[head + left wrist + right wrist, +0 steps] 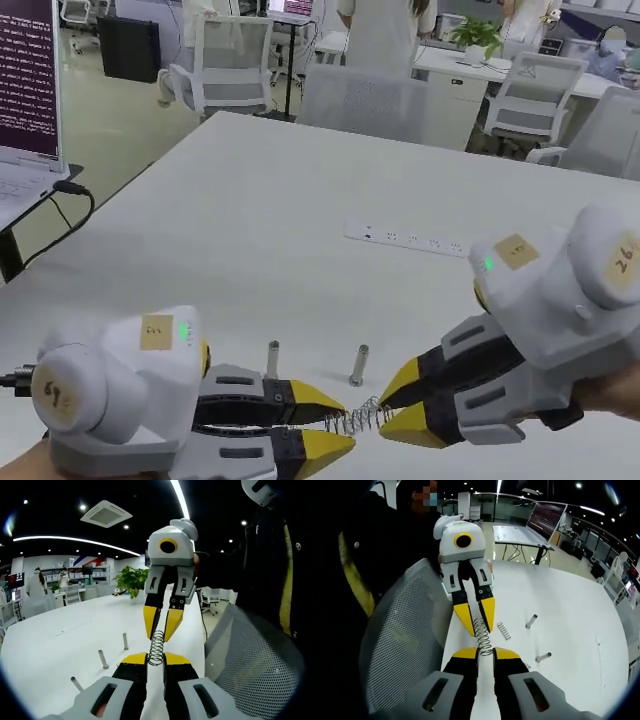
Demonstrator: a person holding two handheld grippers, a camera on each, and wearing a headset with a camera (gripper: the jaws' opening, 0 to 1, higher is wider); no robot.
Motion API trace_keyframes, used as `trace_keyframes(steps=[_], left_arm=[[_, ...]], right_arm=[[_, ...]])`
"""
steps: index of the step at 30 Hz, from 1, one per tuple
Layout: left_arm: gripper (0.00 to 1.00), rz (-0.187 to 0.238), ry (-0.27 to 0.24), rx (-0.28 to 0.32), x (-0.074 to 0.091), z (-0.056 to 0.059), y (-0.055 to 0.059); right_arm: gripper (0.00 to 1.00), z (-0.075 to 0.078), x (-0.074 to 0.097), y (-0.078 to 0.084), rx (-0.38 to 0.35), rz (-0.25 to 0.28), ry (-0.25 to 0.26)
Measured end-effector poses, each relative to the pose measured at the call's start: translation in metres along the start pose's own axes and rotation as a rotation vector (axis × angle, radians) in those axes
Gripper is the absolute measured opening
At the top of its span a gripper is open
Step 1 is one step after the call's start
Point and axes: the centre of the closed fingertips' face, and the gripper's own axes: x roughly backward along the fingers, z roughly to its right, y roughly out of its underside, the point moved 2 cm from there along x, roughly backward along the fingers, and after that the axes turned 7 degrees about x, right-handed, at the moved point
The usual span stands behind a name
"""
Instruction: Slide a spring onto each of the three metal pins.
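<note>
A small metal coil spring (362,413) hangs stretched between my two grippers just above the white table (300,200). My left gripper (345,423) grips one end and my right gripper (385,412) the other. The left gripper view has the spring (156,647) rising from my left gripper (156,659) to the right gripper's yellow fingertips (150,622). Three upright metal pins (125,641) (103,659) (76,683) stand bare on the table to the left. Two pins (272,358) (358,365) stand just beyond the grippers. A second spring (503,630) lies loose on the table.
A white power strip (405,240) lies mid-table beyond the pins. A laptop (25,90) sits on a stand at the far left, with a cable trailing down. A mesh chair back (250,665) is close beside the grippers. Office chairs and people are behind the table.
</note>
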Motion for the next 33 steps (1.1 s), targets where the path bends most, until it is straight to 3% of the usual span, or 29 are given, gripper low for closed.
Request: trace_keyframes(steps=[8, 21, 33], left_arm=[[0.03, -0.017, 0.001, -0.025, -0.001, 0.001, 0.001], [0.03, -0.018, 0.002, -0.047, -0.001, 0.003, -0.003], [0.03, -0.014, 0.010, -0.065, -0.001, 0.007, -0.008]], right_arm=[[0.08, -0.001, 0.002, -0.003, 0.033, -0.024, 0.002], [0.08, -0.004, 0.013, -0.033, 0.109, 0.008, 0.026], [0.08, -0.008, 0.011, -0.056, 0.174, -0.001, -0.007]])
